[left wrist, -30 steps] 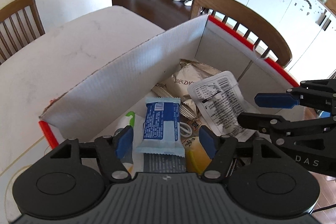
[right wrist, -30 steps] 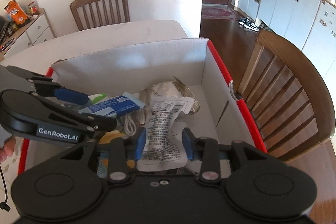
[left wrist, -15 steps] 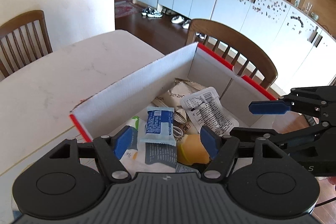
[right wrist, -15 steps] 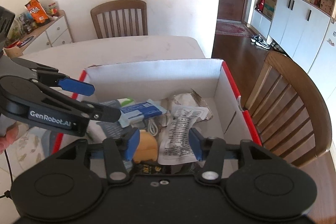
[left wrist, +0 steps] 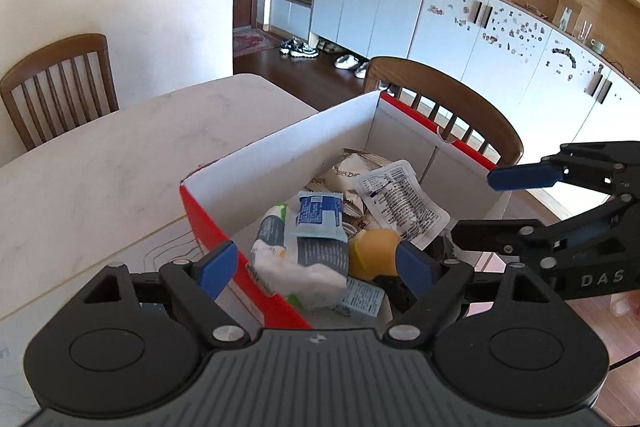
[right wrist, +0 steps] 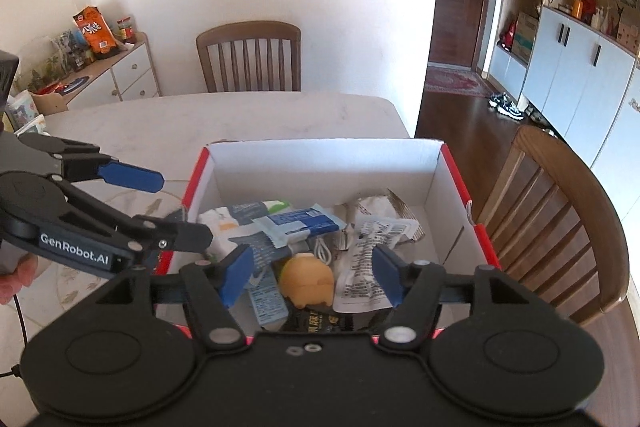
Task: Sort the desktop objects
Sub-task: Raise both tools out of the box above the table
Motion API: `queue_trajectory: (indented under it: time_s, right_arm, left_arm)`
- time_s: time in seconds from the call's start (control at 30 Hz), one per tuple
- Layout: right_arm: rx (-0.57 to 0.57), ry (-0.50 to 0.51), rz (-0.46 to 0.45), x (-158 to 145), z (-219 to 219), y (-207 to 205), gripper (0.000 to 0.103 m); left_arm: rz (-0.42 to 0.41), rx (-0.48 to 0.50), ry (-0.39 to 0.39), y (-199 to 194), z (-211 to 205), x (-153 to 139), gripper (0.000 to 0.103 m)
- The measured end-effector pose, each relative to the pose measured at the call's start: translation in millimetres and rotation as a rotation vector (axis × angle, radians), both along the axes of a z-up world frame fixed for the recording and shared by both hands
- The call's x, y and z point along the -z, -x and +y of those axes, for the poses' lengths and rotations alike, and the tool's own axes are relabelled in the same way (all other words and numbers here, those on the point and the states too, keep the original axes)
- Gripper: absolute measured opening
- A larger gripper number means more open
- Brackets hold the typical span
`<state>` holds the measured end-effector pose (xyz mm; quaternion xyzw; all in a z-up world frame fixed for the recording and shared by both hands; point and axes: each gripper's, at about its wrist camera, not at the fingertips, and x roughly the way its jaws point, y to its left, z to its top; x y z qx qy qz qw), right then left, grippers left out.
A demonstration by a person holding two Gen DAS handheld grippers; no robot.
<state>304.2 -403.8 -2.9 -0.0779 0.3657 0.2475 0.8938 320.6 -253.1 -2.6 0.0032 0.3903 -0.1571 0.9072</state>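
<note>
Marble-look table [right wrist: 256, 123], bearing one red-and-white cardboard box [right wrist: 320, 163]. Left gripper [right wrist: 176, 207]: beside the box's left wall, jaws opening, empty. Box contents, left to right: white tissue pack [right wrist: 224, 219], blue snack packet [right wrist: 300, 223], yellow toy [right wrist: 308, 279], barcode sachet [right wrist: 372, 247]. Right gripper [right wrist: 310, 277]: above the contents, jaws opening, nothing gripped.

The box [right wrist: 326, 163] is matt white cardboard inside, its outer faces glossy red. Crinkled glossy plastic wrappers [right wrist: 376, 251] lie in it. The table [left wrist: 120, 155] looks smooth pale stone, the chairs [right wrist: 250, 57] varnished wood.
</note>
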Motion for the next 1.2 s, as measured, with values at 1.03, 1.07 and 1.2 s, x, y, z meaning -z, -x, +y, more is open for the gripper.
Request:
queue_trajectory:
  time_s: [1.03, 1.07, 1.2]
  right_arm:
    - [0.017, -0.041, -0.043, -10, 19, 46, 0.09]
    - [0.017, -0.042, -0.044, -11, 19, 47, 0.09]
    - [0.02, -0.044, -0.049, -12, 22, 51, 0.09]
  left_arm:
    - [-0.03, -0.045, 0.046, 65, 36, 2, 0.098]
    - [-0.036, -0.048, 0.038, 66, 38, 2, 0.098]
    - [-0.025, -0.057, 0.06, 70, 45, 3, 0.098]
